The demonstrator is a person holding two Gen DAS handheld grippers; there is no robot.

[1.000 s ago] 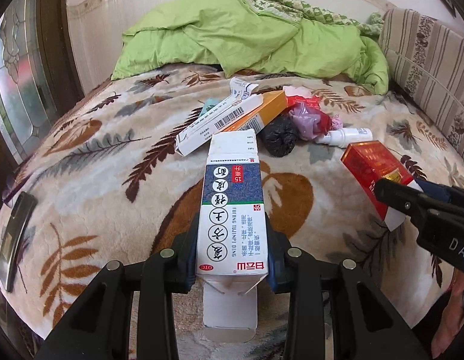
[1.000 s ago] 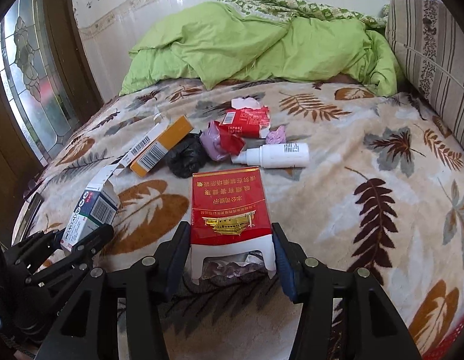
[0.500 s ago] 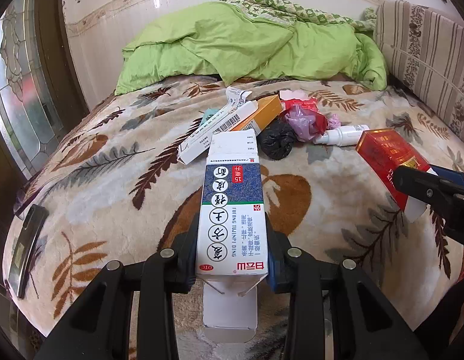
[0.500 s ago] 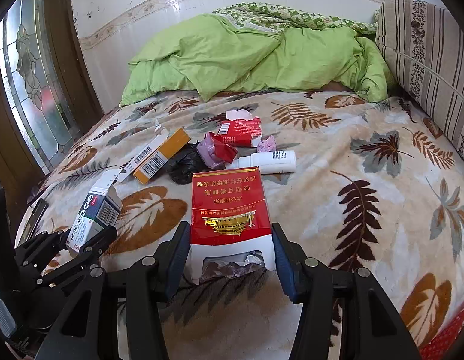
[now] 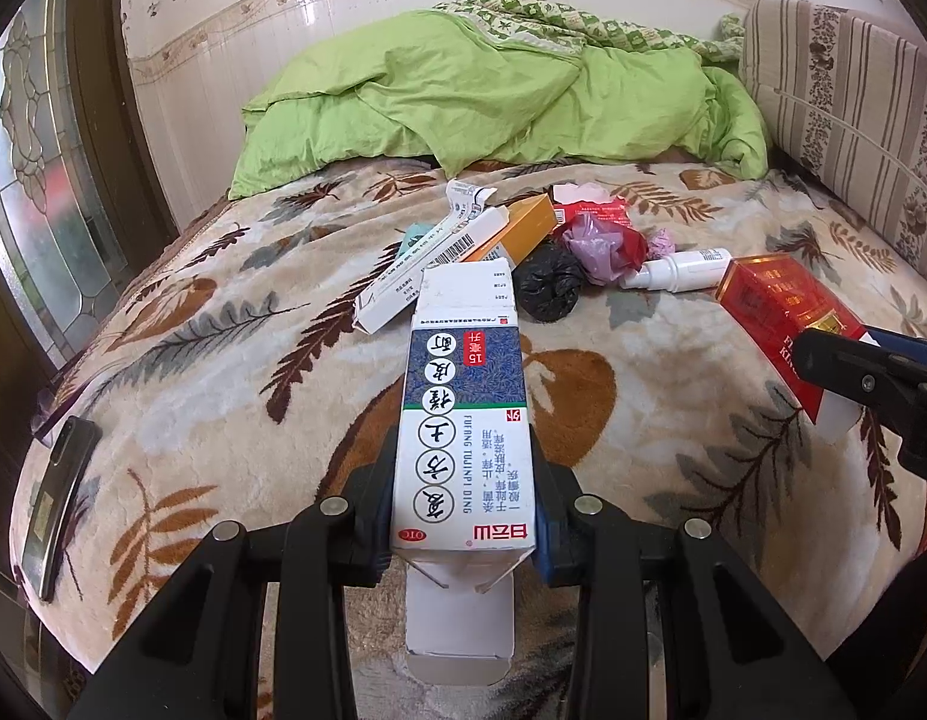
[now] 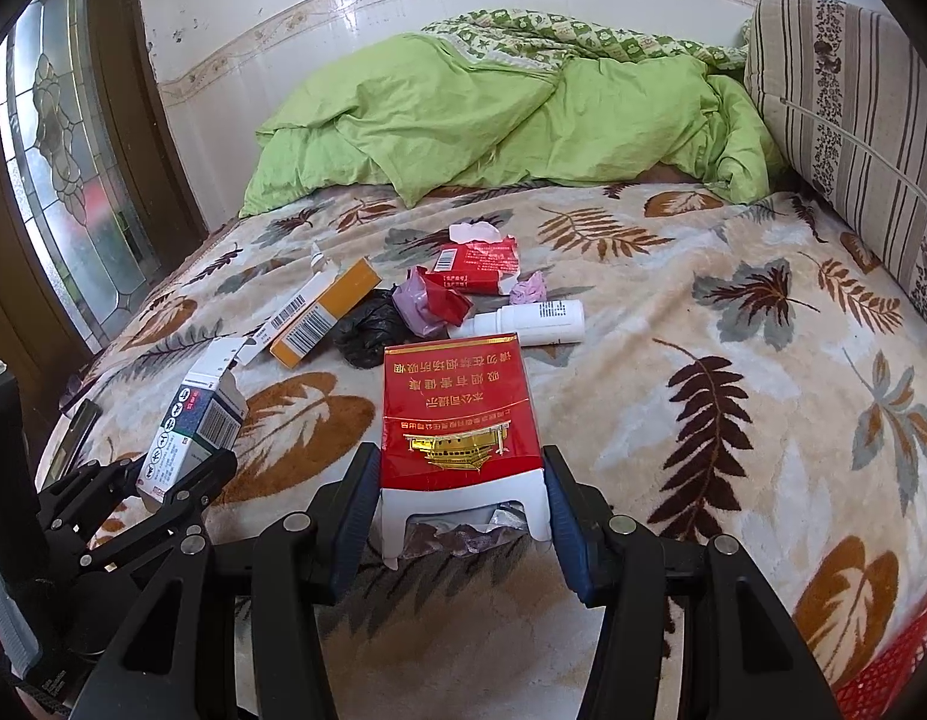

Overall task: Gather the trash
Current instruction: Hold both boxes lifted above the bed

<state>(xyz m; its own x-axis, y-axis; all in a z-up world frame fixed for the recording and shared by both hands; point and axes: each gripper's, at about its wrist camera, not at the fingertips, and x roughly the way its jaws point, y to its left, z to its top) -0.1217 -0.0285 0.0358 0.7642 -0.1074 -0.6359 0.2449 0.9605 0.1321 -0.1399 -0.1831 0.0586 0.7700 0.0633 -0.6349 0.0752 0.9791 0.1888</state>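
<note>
My left gripper (image 5: 461, 516) is shut on a blue and white medicine box (image 5: 463, 414), held above the bed; it also shows in the right wrist view (image 6: 190, 426). My right gripper (image 6: 462, 498) is shut on a red cigarette pack (image 6: 460, 408), also seen in the left wrist view (image 5: 781, 312). More trash lies mid-bed: a white and orange carton (image 6: 319, 315), a black bag wad (image 6: 367, 333), a pink and red wrapper (image 6: 430, 300), a white bottle (image 6: 532, 321), a torn red packet (image 6: 478, 261).
A leaf-print blanket (image 6: 703, 360) covers the bed. A green quilt (image 6: 493, 120) is heaped at the head. A striped cushion (image 6: 853, 120) stands at the right. A phone (image 5: 58, 492) lies near the left edge. A red basket rim (image 6: 895, 666) shows at bottom right.
Both grippers have pulled back and up from the trash pile, each still holding its box. The pile looks smaller and farther off.
</note>
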